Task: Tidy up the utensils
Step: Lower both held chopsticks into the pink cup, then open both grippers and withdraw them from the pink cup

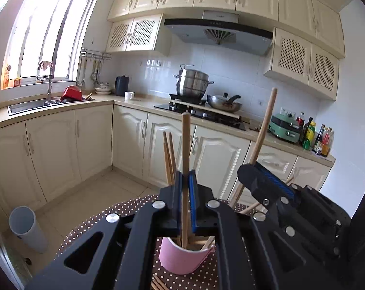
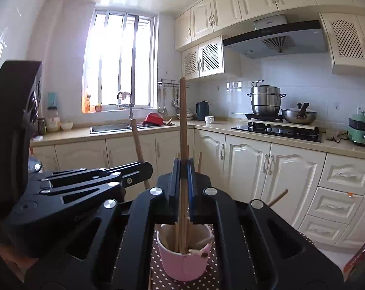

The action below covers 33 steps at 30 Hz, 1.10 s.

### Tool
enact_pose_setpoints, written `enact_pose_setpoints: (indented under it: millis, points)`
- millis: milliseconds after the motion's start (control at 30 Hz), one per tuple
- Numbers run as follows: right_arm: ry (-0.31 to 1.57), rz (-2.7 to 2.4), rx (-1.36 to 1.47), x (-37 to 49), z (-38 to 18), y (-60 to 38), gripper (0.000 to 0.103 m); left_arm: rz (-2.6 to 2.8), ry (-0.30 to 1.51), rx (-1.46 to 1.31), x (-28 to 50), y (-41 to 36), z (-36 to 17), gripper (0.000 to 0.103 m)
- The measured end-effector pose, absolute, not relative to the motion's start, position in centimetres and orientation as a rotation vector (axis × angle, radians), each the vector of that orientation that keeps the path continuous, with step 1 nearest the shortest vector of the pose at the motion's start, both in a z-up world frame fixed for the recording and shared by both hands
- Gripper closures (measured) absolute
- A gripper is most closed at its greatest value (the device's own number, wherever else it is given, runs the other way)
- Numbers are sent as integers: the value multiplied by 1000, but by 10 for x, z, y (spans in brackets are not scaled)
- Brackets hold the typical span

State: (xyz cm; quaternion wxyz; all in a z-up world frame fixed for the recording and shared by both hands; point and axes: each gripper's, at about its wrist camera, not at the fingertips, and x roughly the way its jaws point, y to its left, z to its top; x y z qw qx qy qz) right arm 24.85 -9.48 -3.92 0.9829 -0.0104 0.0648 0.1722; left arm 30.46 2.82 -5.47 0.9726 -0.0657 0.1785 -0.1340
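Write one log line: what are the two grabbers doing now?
left gripper: shut on chopstick | right gripper: shut on another chopstick | both over pink cup

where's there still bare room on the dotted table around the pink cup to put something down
Bare dotted cloth shows just in front of the pink cup and to its left, toward the table's edge. Crowded: the cup, full of chopsticks, with the left gripper and right gripper each shut on a stick above it; loose chopsticks lie nearby.

Both tongs, the left tongs (image 1: 185, 176) and the right tongs (image 2: 183, 166), were matte black with angular cut-out arms, round silver screw heads beside the blue ribbed pads (image 1: 192, 193).
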Motion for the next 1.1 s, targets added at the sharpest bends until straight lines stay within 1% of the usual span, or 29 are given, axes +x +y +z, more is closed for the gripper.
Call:
enact_pose_setpoints:
  millis: [267, 300, 333, 400, 433, 733, 800, 867, 900, 933, 967, 1000, 1100]
  points:
    - [188, 334, -23, 250, -58, -98, 97, -269, 382, -134, 303, 30, -63, 97]
    - [192, 331, -21, 249, -59, -99, 97, -268, 383, -134, 302, 30, -62, 93]
    - [195, 329, -20, 249, -60, -99, 97, -267, 385, -132, 301, 30, -62, 80]
    - [199, 328, -11, 248, -61, -102, 97, -256, 377, -125, 298, 31, -61, 67]
    - [202, 326, -5, 248, -60, -103, 97, -253, 372, -121, 295, 31, -59, 63]
    - [211, 306, 16, 236, -58, -112, 96, -195, 324, -69, 264, 29, -51, 45]
    - [208, 304, 26, 231, -56, -114, 96, -173, 306, -63, 255, 31, -47, 43]
    - [201, 302, 31, 225, -53, -117, 90, -158, 292, -53, 246, 31, -43, 40]
    - [195, 303, 32, 221, -52, -118, 82, -149, 285, -48, 240, 32, -42, 39]
    - [190, 304, 34, 218, -51, -119, 72, -144, 280, -45, 236, 31, -40, 39]
    - [185, 305, 36, 215, -50, -121, 65, -139, 273, -42, 230, 32, -39, 38]
    - [173, 305, 42, 210, -48, -123, 52, -134, 268, -42, 225, 33, -37, 38]
    - [156, 304, 46, 200, -45, -128, 52, -123, 254, -51, 208, 36, -35, 36]
